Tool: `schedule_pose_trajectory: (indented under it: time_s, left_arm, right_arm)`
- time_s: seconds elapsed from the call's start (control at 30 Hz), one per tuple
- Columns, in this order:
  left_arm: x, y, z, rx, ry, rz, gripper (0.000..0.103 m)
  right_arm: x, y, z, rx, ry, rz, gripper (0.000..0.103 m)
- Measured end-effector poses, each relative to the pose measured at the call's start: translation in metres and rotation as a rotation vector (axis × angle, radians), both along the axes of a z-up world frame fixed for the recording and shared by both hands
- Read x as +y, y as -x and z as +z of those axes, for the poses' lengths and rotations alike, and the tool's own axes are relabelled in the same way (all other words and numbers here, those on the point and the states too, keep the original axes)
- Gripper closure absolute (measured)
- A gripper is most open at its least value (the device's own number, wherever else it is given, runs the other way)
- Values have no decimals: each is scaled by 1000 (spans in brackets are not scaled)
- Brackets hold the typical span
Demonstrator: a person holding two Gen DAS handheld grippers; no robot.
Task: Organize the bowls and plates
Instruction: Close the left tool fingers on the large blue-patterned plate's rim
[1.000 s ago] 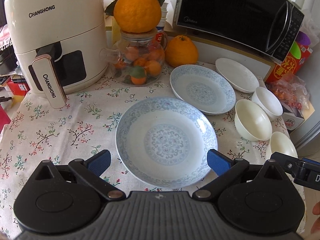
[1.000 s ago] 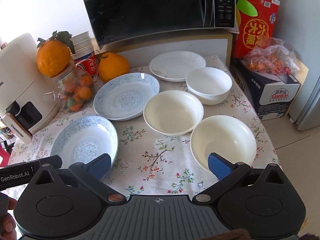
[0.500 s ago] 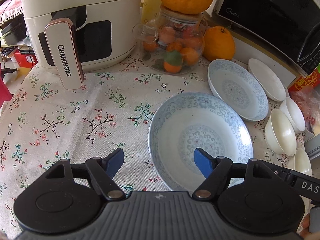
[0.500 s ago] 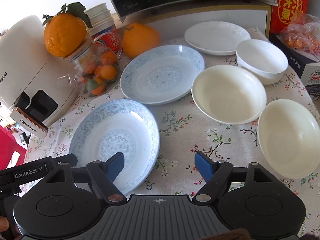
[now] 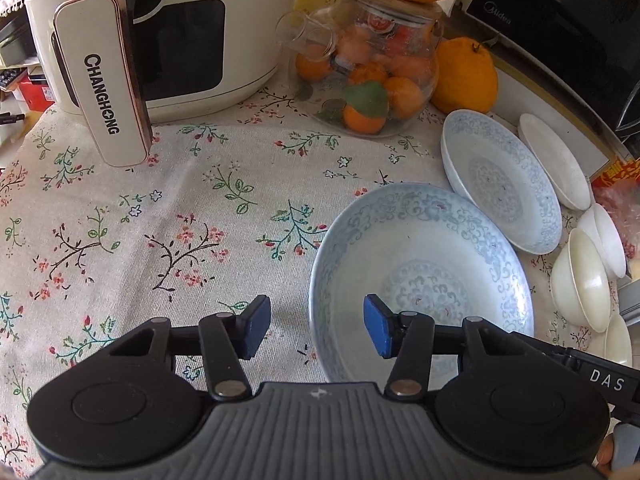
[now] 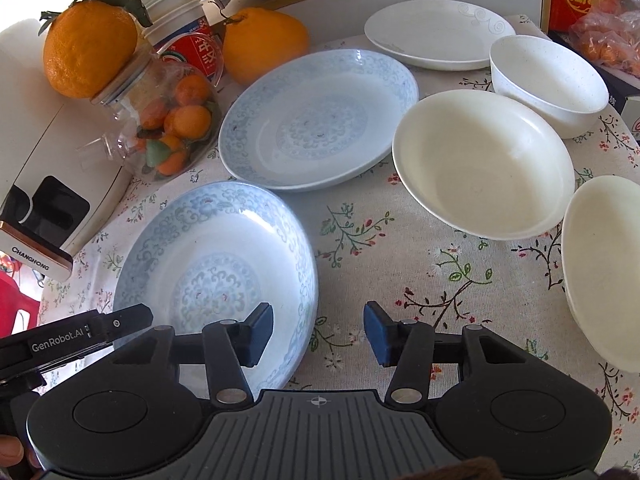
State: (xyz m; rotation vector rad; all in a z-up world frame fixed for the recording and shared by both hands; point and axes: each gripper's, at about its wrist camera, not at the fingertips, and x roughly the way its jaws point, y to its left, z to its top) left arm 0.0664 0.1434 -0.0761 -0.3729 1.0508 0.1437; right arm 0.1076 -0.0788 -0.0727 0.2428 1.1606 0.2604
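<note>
Both grippers have dropped toward the near patterned plate (image 5: pixel 420 280) since the earlier frames, and the jaws of each have just been closing from wide apart.

Item, left gripper (image 5: pixel 316 330): jaws half-open, straddling the plate's left rim, one pad outside over the cloth, one inside over the well. No pad presses on the rim that I can see; nothing held.

Item, right gripper (image 6: pixel 318 332): jaws half-open, straddling the same plate's right rim, left pad over the well, right pad over the cloth. Nothing held.

Item, near patterned plate: flat on the desk (image 5: pixel 160 220), near centre, apart from the rest. I judge the two-sided approach is meant to lift it level by opposite rims.

Item, second patterned plate (image 6: pixel 320 120): just beyond the first, the likely base for stacking matching pieces.

Item, white plate (image 6: pixel 436 34): far right, by the microwave (image 5: pixel 560 20).

Item, three white bowls, the largest (image 6: pixel 480 164) right of centre: unstacked, side by side.

Item, air fryer (image 5: pixel 160 32) and glass jar of fruit (image 5: pixel 368 76): far left, clear of the work.
</note>
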Motion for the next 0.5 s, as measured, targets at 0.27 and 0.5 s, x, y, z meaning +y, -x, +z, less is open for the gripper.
schedule_pose_trajectory:
  time_s: [0.27,0.5]
  left_arm:
    - [-1,-5,-5,-10,-9,-8,65]
    - [-1,-9,-7,-20,-23,-26,67]
  right_arm:
    - [5,-4,-7,14,-10,-9,56]
    - [9,-6,-9,-11,5,-20,71]
